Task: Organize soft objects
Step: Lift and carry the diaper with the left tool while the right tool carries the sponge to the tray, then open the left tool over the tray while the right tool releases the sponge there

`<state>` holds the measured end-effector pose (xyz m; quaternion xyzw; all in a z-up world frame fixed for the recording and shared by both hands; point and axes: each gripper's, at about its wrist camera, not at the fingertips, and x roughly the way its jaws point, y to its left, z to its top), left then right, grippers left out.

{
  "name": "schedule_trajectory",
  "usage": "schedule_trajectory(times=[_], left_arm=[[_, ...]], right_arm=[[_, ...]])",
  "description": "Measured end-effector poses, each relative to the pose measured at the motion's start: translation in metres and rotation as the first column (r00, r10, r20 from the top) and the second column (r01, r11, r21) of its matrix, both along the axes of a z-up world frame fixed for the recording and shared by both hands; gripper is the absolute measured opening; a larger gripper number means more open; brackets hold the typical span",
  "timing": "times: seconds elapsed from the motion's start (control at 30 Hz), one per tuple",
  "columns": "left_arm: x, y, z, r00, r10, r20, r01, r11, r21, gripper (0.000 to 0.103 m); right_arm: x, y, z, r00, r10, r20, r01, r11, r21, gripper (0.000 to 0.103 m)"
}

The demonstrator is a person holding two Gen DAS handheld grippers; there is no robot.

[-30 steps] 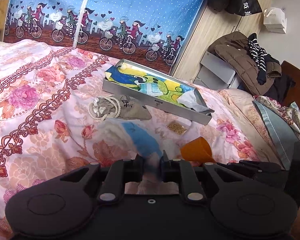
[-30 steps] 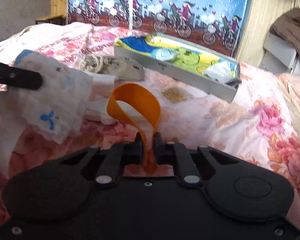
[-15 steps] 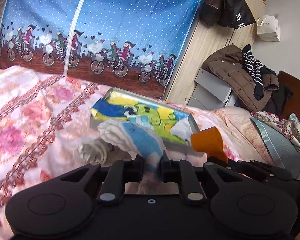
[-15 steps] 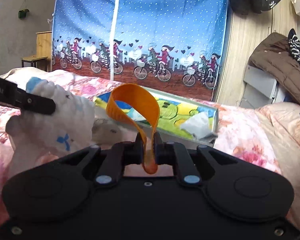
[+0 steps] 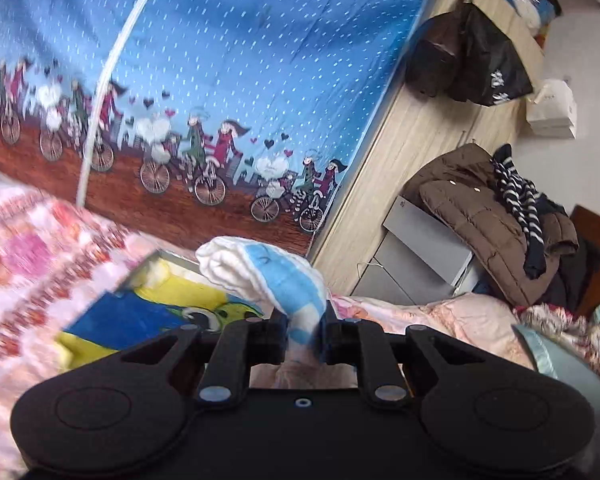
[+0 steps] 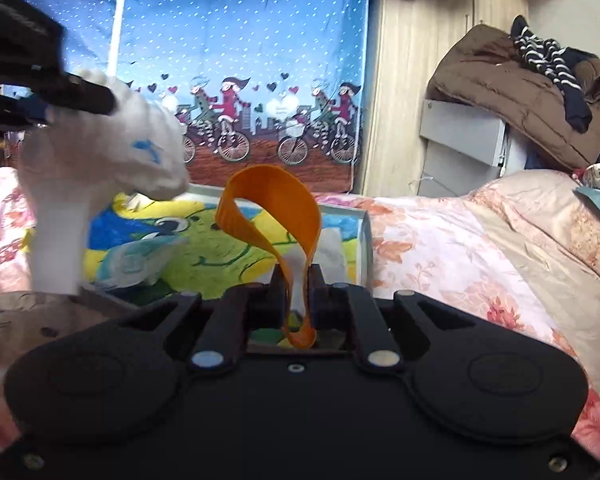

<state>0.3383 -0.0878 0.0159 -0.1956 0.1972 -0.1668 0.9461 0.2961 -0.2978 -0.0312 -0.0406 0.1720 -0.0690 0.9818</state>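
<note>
Item 1, left gripper (image 5: 303, 334): jaws clamped on a bunched white and blue soft cloth (image 5: 260, 276). We hold it by one gathered end; the bulk flops forward above the near edge of the tray, with a loose tail hanging, seen in the right wrist view.

Item 2, right gripper (image 6: 296, 292): jaws pressed together on a thin orange flexible silicone band (image 6: 272, 208), which loops upward over the tray's right half.

Item 3, shallow grey metal tray with a cartoon-printed lining (image 6: 365, 232): it lies on the floral pink bedspread (image 6: 440, 240) and already holds a crumpled white tissue (image 6: 332, 246).

Handling note: we judge the step to be carrying both pieces to the tray. We bring each fully inside the rim, lower until the hanging tail settles on the lining, then part the jaws one at a time, keeping the two grippers apart.
</note>
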Motion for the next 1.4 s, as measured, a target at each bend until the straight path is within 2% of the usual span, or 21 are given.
schedule_trajectory(times=[0.1,0.2,0.33,0.43,0.53,0.57,0.7,0.83,0.87,1.0,1.17,1.23,1.33,1.4], left_arm=[[0.033,-0.015,-0.019,0.999,0.004,-0.045,-0.005,1.0,-0.022,0.016],[0.056,-0.027,-0.041,0.996,0.001,-0.089,0.002,0.999,0.032,0.016],[0.063,-0.03,-0.07,0.99,-0.002,-0.141,0.017,0.994,0.106,0.016],[0.061,-0.022,-0.082,0.984,0.003,-0.178,0.016,0.994,0.105,0.017],[0.061,-0.014,-0.084,0.977,0.007,-0.213,0.011,0.996,0.085,0.022],[0.061,-0.011,-0.083,0.975,0.004,-0.224,0.014,0.997,0.076,0.026],[0.062,-0.003,-0.072,0.969,-0.003,-0.247,0.019,0.998,0.061,0.033],[0.065,0.001,-0.06,0.961,-0.023,-0.276,0.035,0.999,0.038,0.045],[0.065,0.002,-0.057,0.96,-0.028,-0.28,0.039,0.999,0.034,0.051],[0.055,0.008,-0.045,0.968,-0.022,-0.248,0.037,0.998,0.058,0.06],[0.025,0.02,-0.028,0.984,-0.012,-0.176,0.032,0.993,0.116,0.068],[0.009,0.026,-0.022,0.99,-0.011,-0.144,0.032,0.989,0.142,0.069],[-0.017,0.034,-0.014,0.996,-0.001,-0.088,0.016,0.985,0.172,0.077],[-0.034,0.04,-0.011,0.999,0.02,-0.038,-0.012,0.98,0.2,0.081]], right_arm=[[0.013,-0.003,-0.01,0.999,-0.031,0.029,0.031,1.0,-0.003,0.005],[0.026,-0.007,-0.02,0.998,-0.053,0.015,0.053,0.998,0.028,0.006],[0.046,0.0,-0.035,0.997,-0.051,-0.052,0.052,0.999,0.007,0.007],[0.052,-0.002,-0.041,0.994,-0.058,-0.088,0.06,0.998,0.025,0.013],[0.056,-0.004,-0.043,0.994,-0.053,-0.097,0.056,0.998,0.025,0.028],[0.056,-0.003,-0.043,0.993,-0.051,-0.102,0.054,0.998,0.021,0.032],[0.042,0.007,-0.036,0.993,-0.041,-0.111,0.042,0.999,0.003,0.035],[0.035,0.012,-0.029,0.992,-0.032,-0.119,0.033,0.999,0.007,0.047],[0.032,0.013,-0.026,0.992,-0.031,-0.121,0.032,0.999,0.008,0.051],[0.027,0.015,-0.02,0.993,-0.026,-0.115,0.027,1.0,0.007,0.064],[0.016,0.016,-0.006,0.996,-0.02,-0.087,0.021,1.0,0.006,0.086],[0.01,0.017,0.001,0.997,-0.014,-0.072,0.015,1.0,0.013,0.091],[-0.003,0.02,0.013,0.999,-0.002,-0.045,0.002,1.0,0.02,0.102],[-0.013,0.023,0.02,1.0,0.008,-0.022,-0.008,1.0,0.011,0.102]])
